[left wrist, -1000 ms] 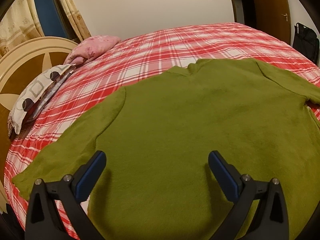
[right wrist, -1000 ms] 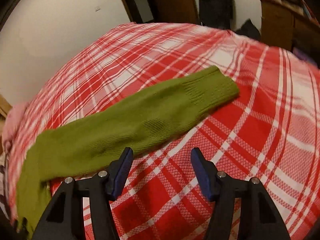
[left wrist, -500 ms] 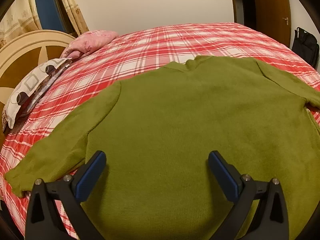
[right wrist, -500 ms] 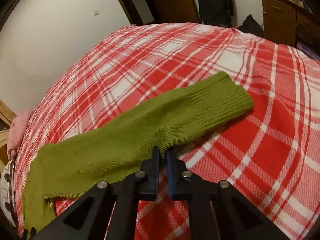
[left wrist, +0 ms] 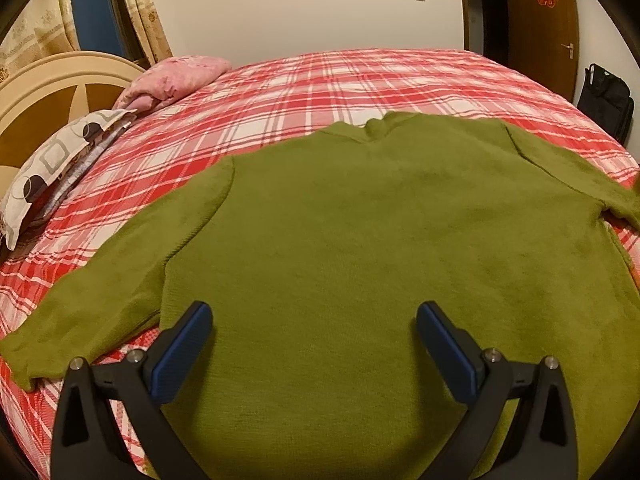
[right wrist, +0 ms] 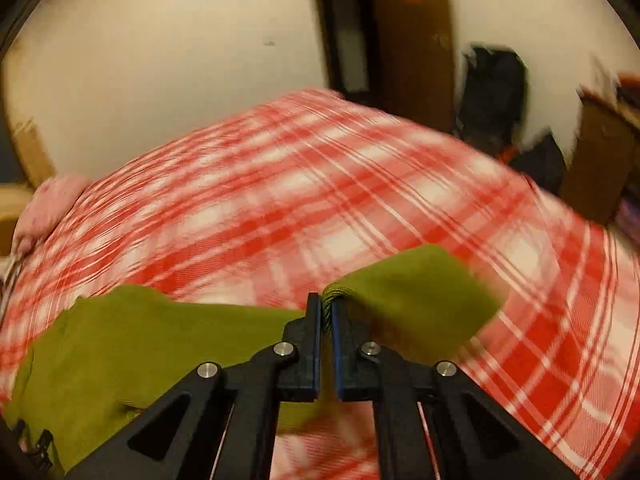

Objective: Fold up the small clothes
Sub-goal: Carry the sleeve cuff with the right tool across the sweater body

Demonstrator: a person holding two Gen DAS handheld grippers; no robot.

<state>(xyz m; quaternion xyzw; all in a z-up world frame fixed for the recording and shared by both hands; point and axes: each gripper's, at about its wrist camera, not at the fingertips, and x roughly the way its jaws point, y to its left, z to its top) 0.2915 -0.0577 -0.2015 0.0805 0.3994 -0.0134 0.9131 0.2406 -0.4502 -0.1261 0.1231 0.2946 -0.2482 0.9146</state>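
A green knit sweater (left wrist: 360, 232) lies flat on the red plaid bed (left wrist: 304, 80), neck toward the far side, left sleeve (left wrist: 104, 292) stretched out to the left. My left gripper (left wrist: 314, 320) is open and empty, hovering over the sweater's lower body. My right gripper (right wrist: 326, 312) is shut on the sweater's right sleeve (right wrist: 416, 300), which is lifted off the bed with its cuff end hanging to the right. The rest of the sweater (right wrist: 120, 352) shows at the lower left of the right wrist view.
Pillows, one patterned (left wrist: 52, 160) and one pink (left wrist: 176, 80), lie at the bed's left by a curved headboard (left wrist: 36, 96). A door (left wrist: 548, 20) and a black bag (left wrist: 604, 100) stand beyond the bed on the right. A wooden cabinet (right wrist: 600, 152) is at the far right.
My right gripper closed on the sleeve near its cuff and has lifted it off the bed. My left gripper stayed open and drifted slightly right over the sweater.
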